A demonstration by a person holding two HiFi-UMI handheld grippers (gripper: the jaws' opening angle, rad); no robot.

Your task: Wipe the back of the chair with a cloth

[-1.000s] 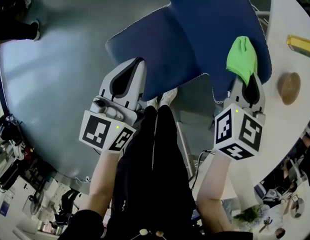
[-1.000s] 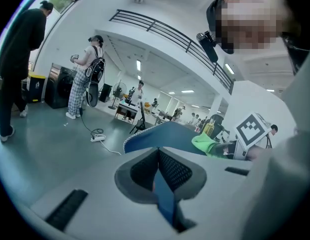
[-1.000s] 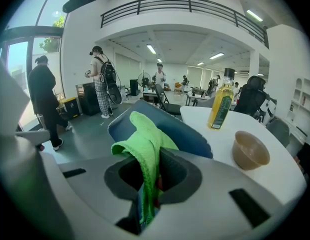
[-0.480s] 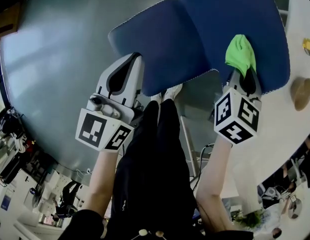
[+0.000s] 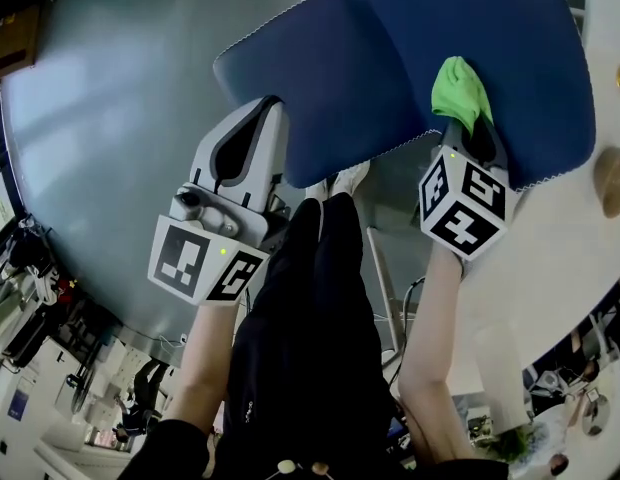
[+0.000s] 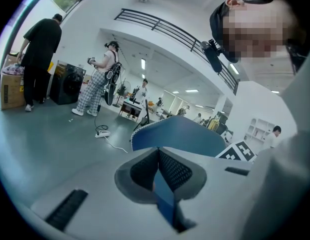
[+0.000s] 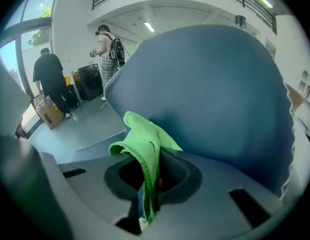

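At nine o'clock my left gripper (image 5: 273, 106) hangs closed on nothing, just beside an edge of the blue upholstered chair (image 5: 390, 78). At two o'clock my right gripper (image 5: 462, 128) pinches the soft green microfibre cloth (image 5: 460, 86), which is bunched against the chair back. It looks light and floppy, so I'd grip deep in its folds. Only the right gripper view shows its tail trailing down between the jaws.

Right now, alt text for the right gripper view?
A green cloth clamped in the right tongs is held up to the blue chair back, filling most of the frame. Far left stand a person in black and a person with a backpack.
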